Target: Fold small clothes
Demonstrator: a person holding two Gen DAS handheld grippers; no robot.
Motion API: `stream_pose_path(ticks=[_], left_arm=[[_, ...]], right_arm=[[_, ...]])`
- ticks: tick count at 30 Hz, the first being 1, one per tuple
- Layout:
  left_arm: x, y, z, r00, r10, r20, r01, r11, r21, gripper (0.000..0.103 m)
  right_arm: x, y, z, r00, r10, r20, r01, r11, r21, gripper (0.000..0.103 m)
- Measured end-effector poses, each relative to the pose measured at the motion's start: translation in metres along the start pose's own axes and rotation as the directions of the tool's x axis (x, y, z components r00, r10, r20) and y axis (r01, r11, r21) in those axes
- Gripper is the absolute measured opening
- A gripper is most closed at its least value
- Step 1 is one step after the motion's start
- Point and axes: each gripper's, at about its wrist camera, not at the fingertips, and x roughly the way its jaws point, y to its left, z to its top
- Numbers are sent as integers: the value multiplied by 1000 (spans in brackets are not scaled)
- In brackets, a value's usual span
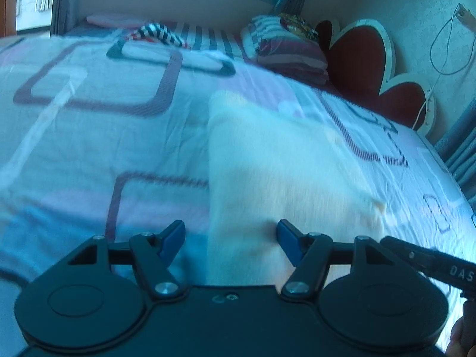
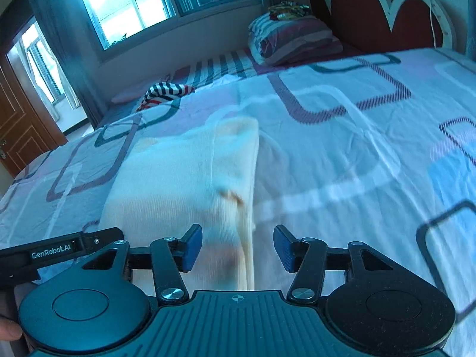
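A cream knitted garment [image 1: 282,178] lies flat on the bed, folded into a long rectangle; it also shows in the right wrist view [image 2: 190,178]. My left gripper [image 1: 230,241] is open and empty, its blue pads straddling the garment's near left edge. My right gripper [image 2: 238,248] is open and empty over the garment's near right edge. The right gripper's body [image 1: 431,261] shows at the lower right of the left view, and the left gripper's body [image 2: 56,251] at the lower left of the right view.
The bed sheet [image 1: 89,148] is white with pink and grey square outlines. A striped garment [image 2: 166,92] lies at the far side. Folded striped bedding [image 2: 294,41] sits by the red heart-shaped headboard [image 1: 372,68]. A window [image 2: 125,6] and a wooden door [image 2: 17,125] are beyond.
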Motion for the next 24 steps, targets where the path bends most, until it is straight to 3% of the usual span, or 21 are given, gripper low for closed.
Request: stream_pose_path(ticks=[3,7,15,16,17,24], left_arm=[[-1,4,-11,1000,-12,-23,11,1000,-7,66],[-3,0,-18,999,-18,-29,19,999,29,64],[-6,-6,-27,999,-23,-25,25,998,62,62],[-6,-6,-27,999,-22,-24,23,998,63,62],[-6,-6,-28,1000,-21,-23,23,998,63,62],[-12,-12,-32,998,-48,-50,52,995,91,62]], right_arm=[[-8,-2,-19,1000,9,-27,-9,1000,-1,53],[-15,2,-38,998,29,-50,-29,1000,7,31],[-14,7,-50,995,35,-90,-33,999,16,27],[-16,10,-50,996,27,-89,-27,1000,0,13],[-16,13,-51,996,12,-91,-14,1000,-27,6],[-26,7,-54,996,-14,-89,4,995,-101,3]])
